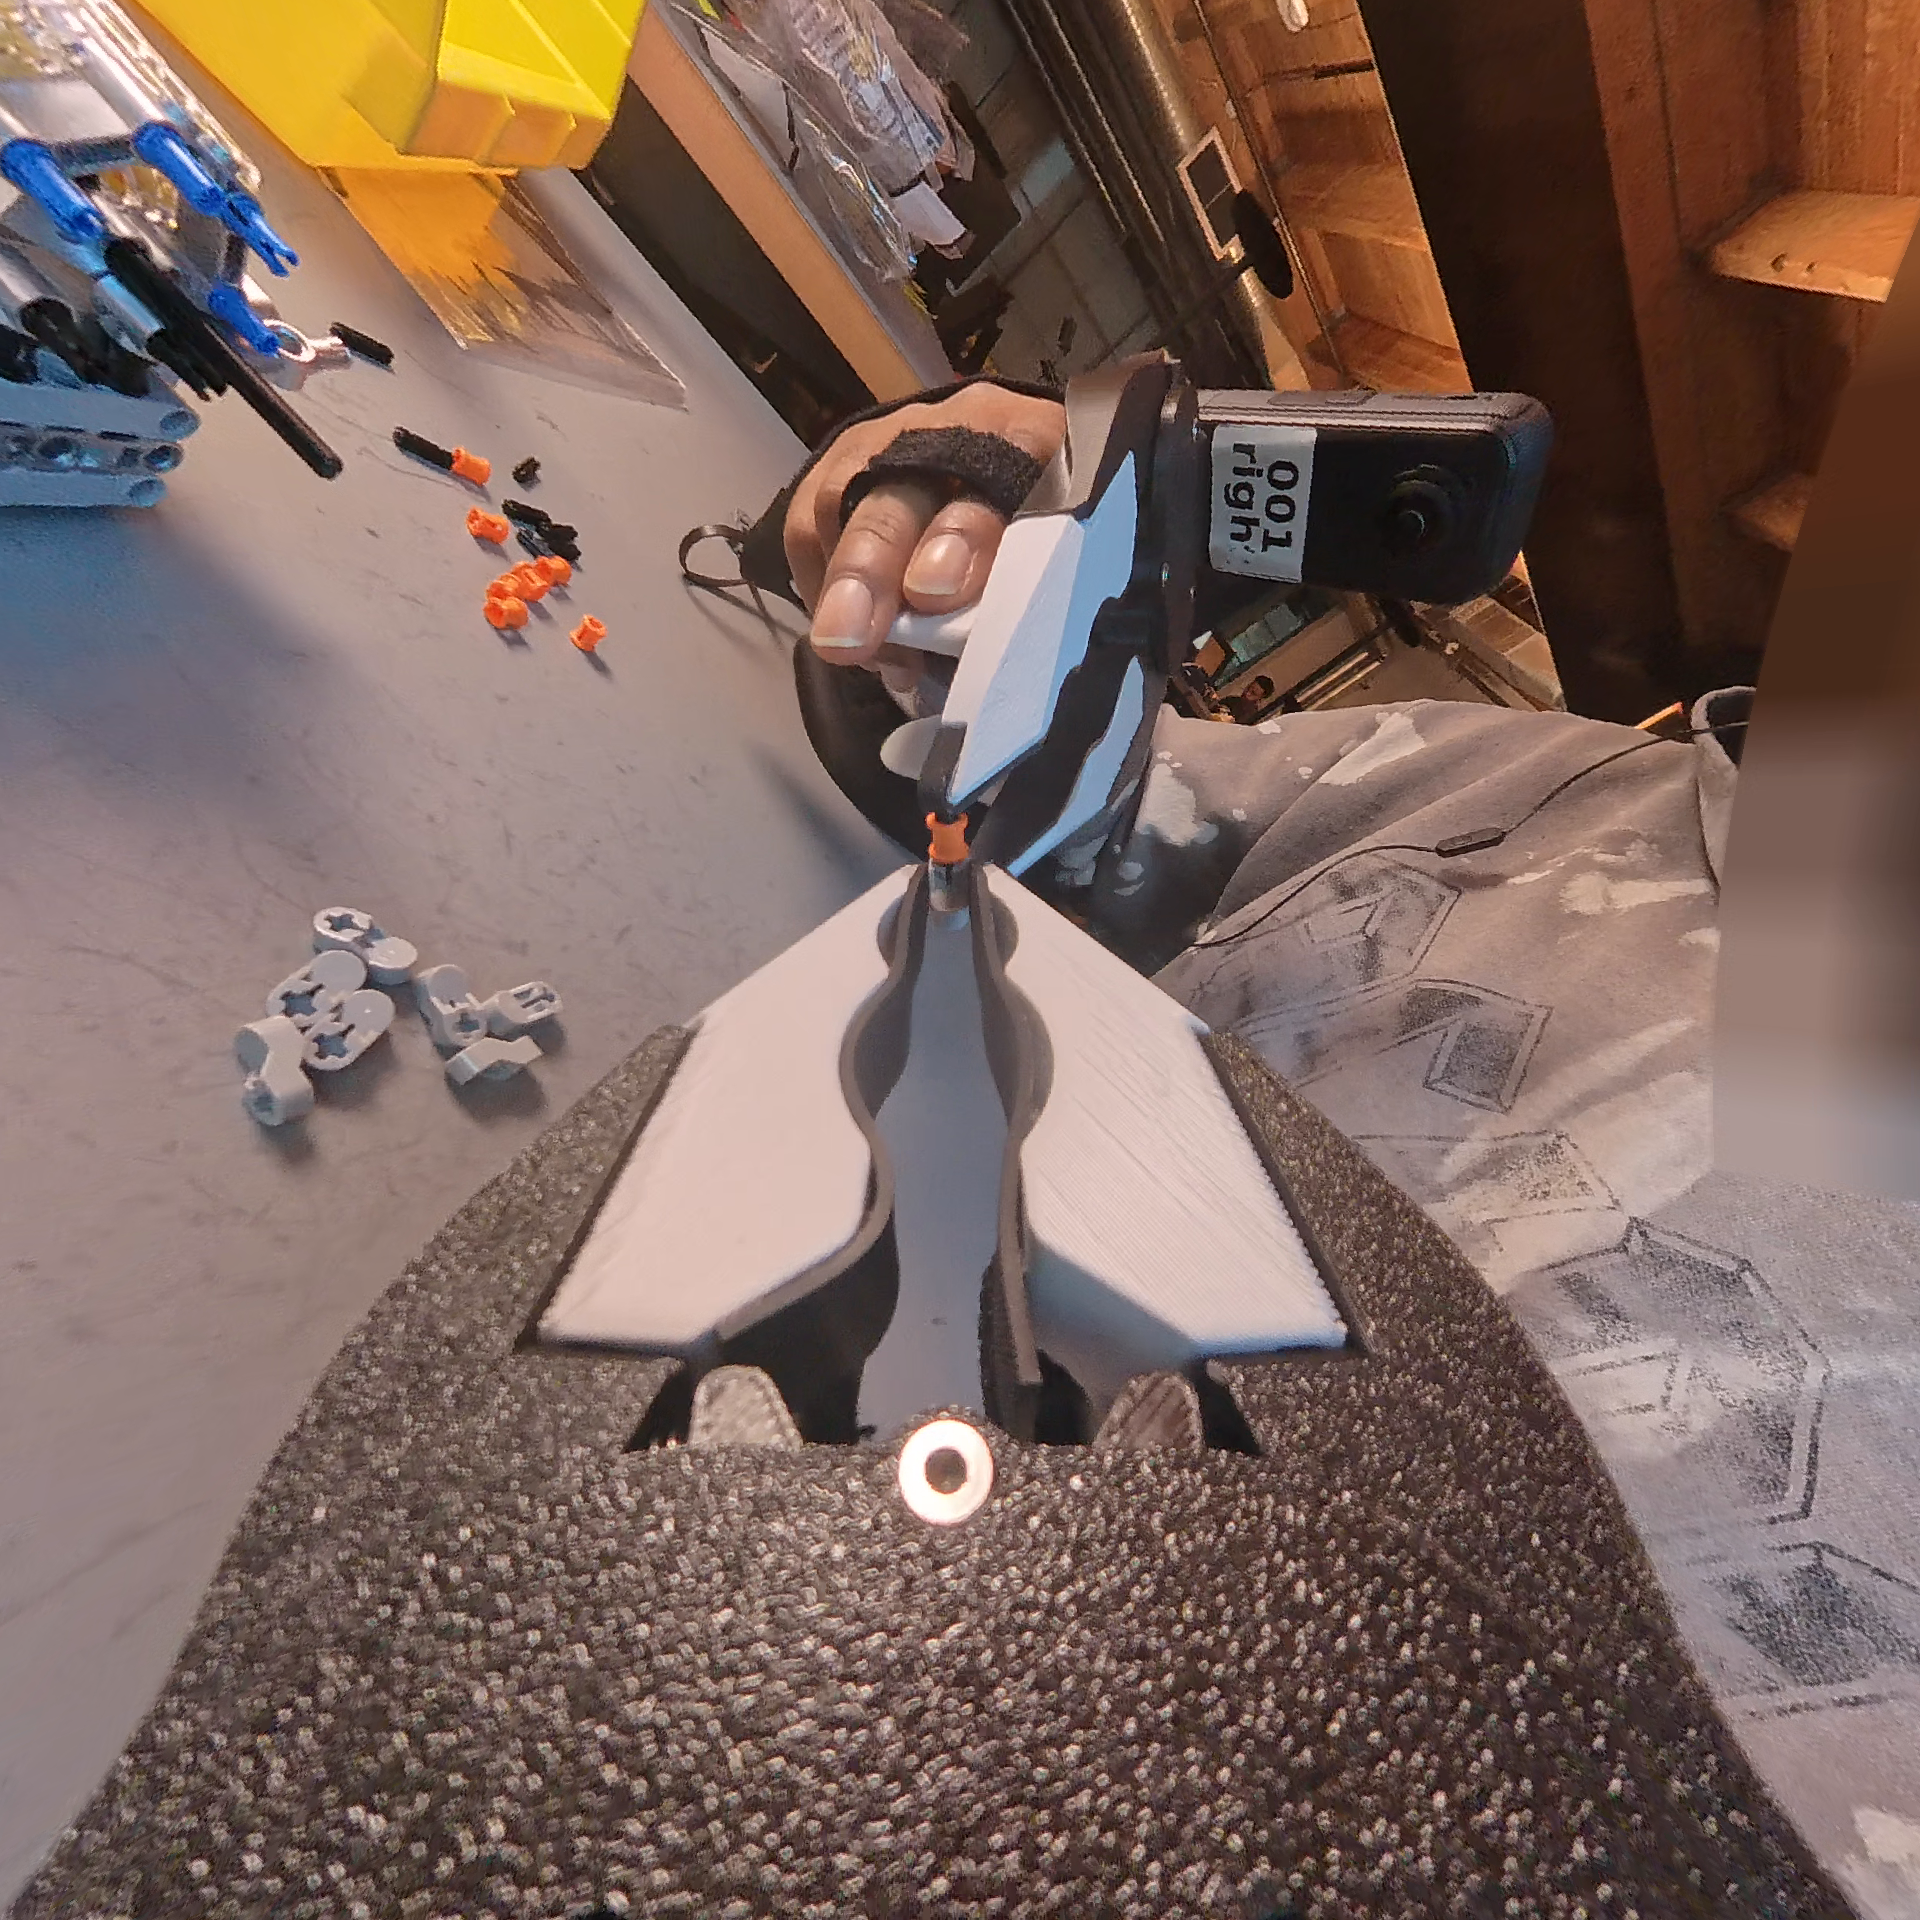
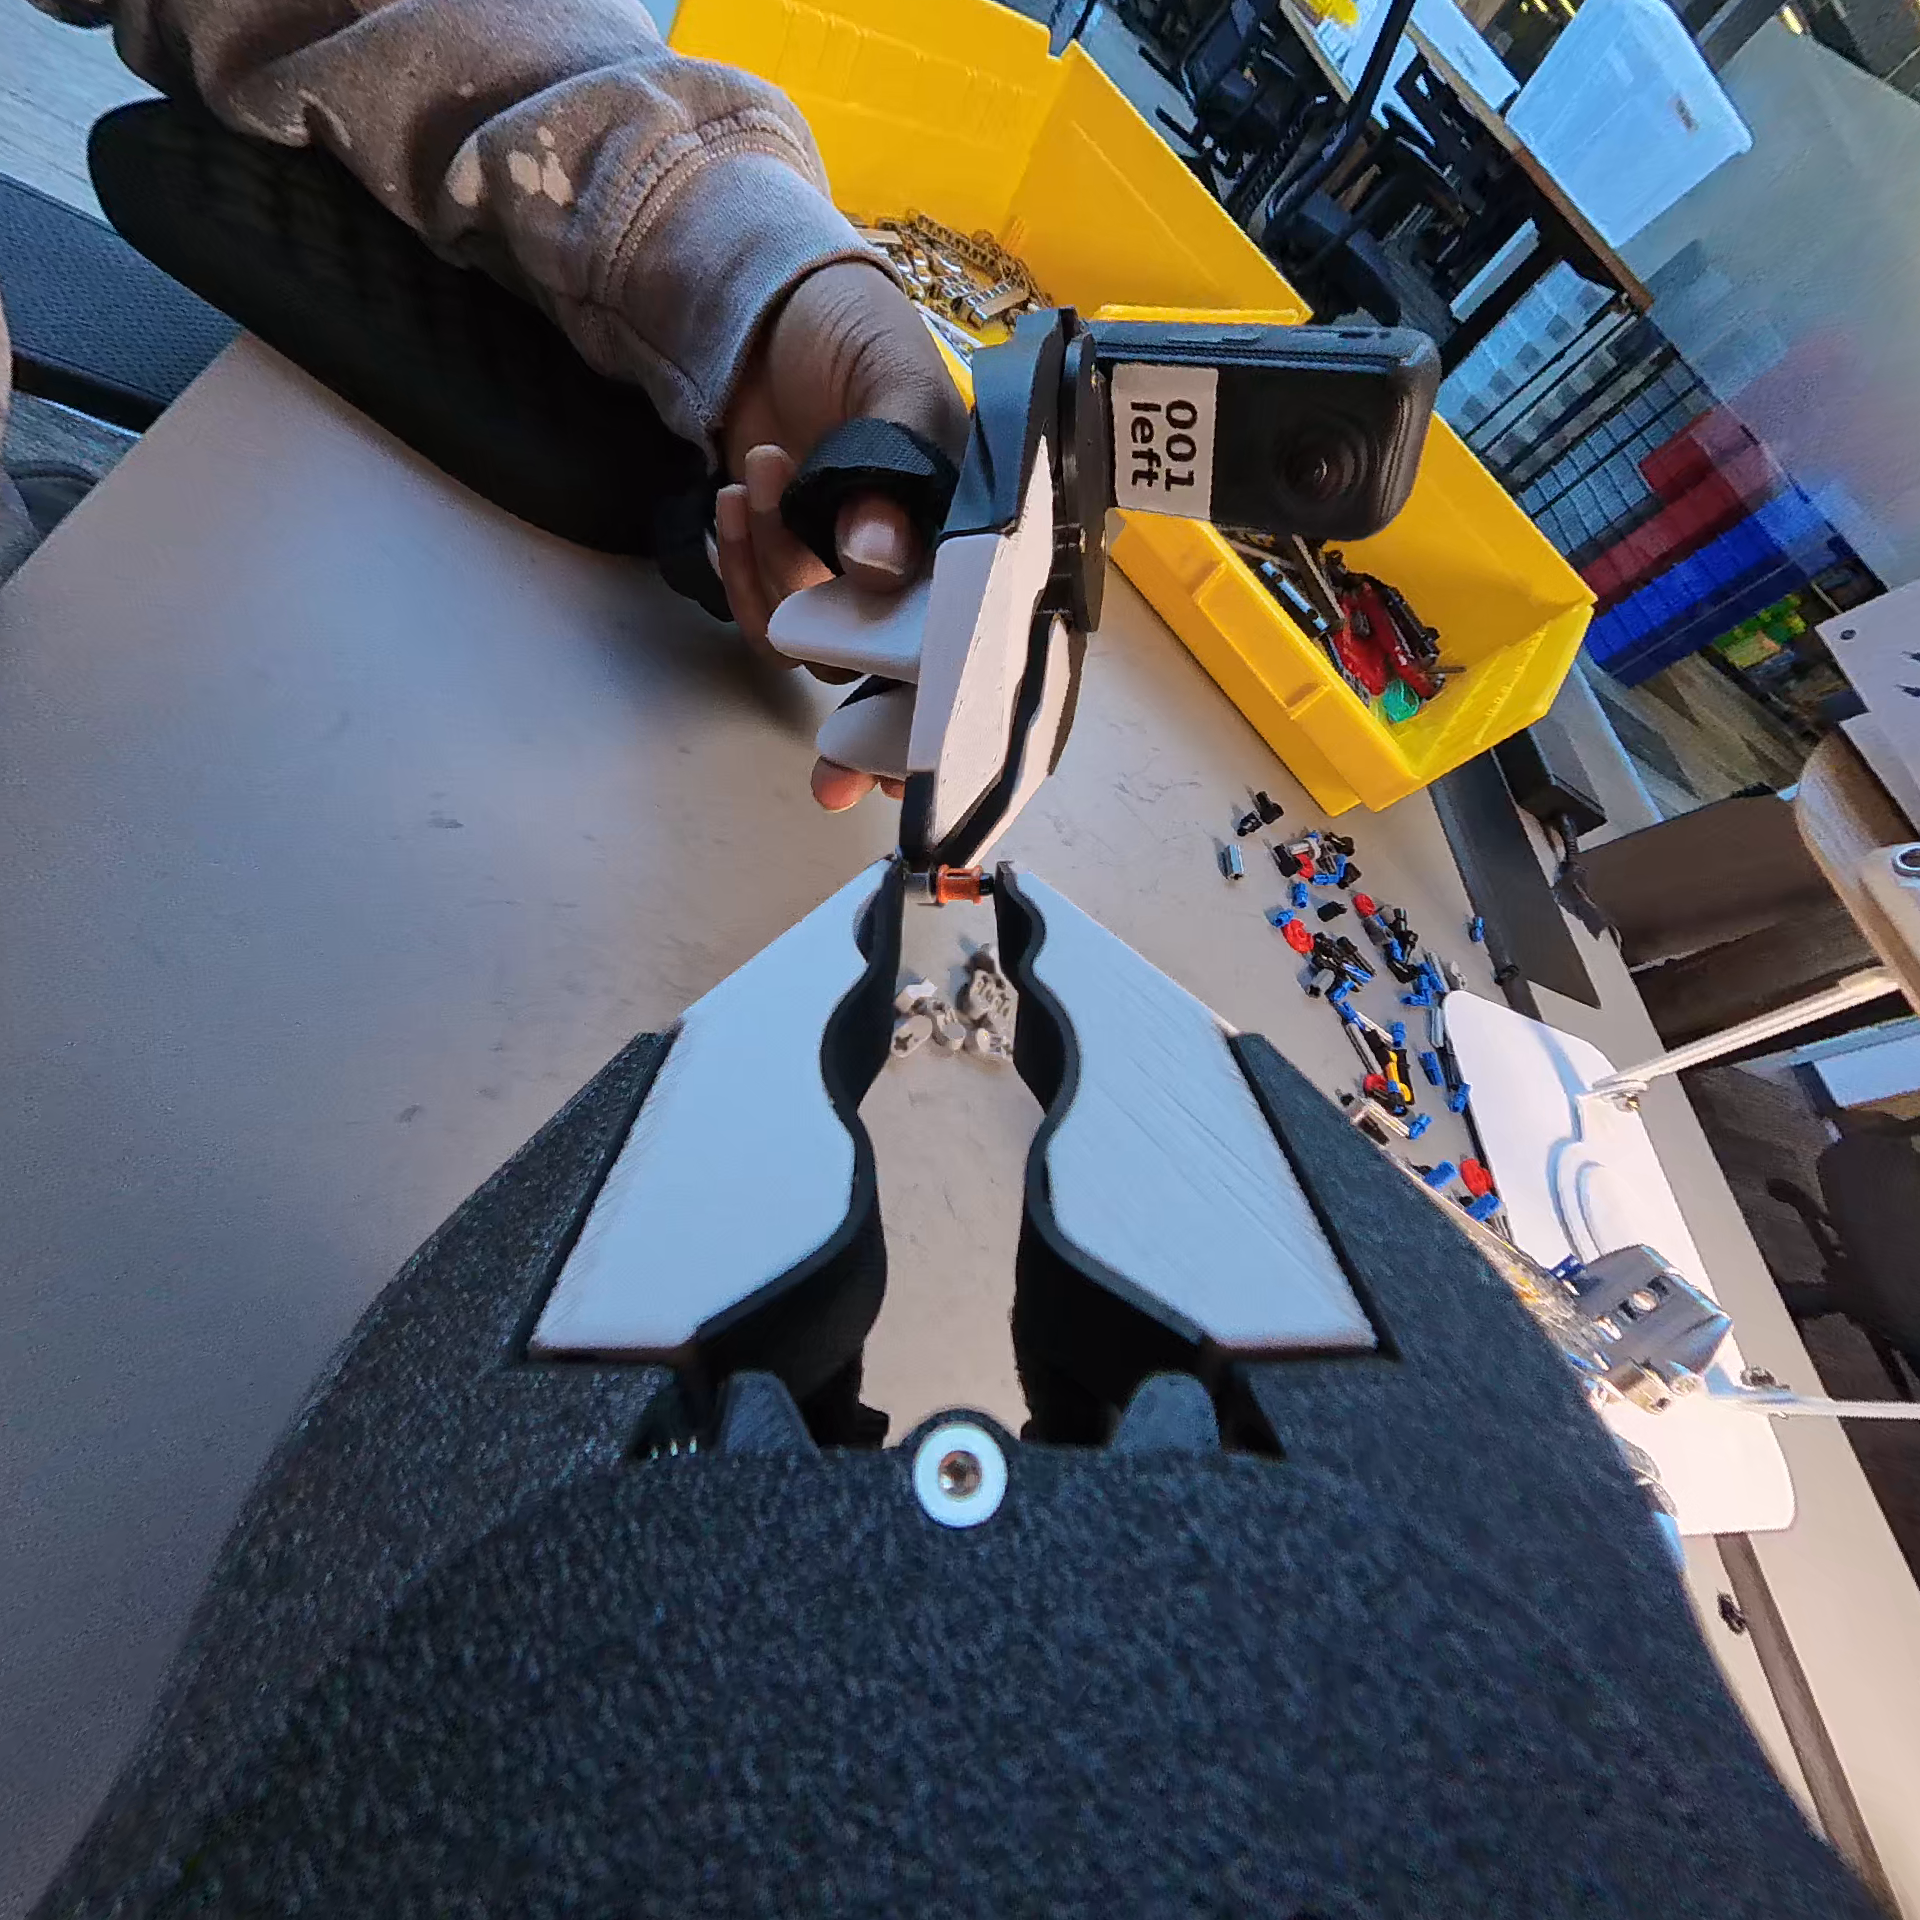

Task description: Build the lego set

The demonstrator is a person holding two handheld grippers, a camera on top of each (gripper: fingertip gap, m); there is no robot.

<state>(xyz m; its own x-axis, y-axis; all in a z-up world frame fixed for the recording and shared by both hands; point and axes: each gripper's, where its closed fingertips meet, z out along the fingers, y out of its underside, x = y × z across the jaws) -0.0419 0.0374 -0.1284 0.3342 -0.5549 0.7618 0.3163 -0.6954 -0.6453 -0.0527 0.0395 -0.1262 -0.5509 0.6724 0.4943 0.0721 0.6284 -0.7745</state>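
A small orange bush (image 1: 945, 834) sits on a short grey piece (image 1: 948, 896), held in the air over the grey table (image 1: 312, 748). My left gripper (image 1: 949, 885) is shut on the grey end. The right gripper (image 1: 971, 831) comes down from above, held by a hand, with its tips around the orange bush. In the right wrist view my right gripper (image 2: 948, 878) is shut on the orange bush (image 2: 958, 883), which spans the gap between its tips. The left gripper (image 2: 911, 860) meets it from above at the grey end (image 2: 921, 884).
Loose grey connectors (image 1: 343, 1013), orange bushes (image 1: 525, 582) and a grey-and-blue brick build (image 1: 104, 312) lie on the table. Yellow bins (image 2: 1351, 665) stand at the back. Small mixed parts (image 2: 1351, 966) and a white plate (image 2: 1621, 1247) lie to the right. A black pad (image 2: 364, 312) lies under the sleeve. Less than 4 cm separates the two grippers' tips.
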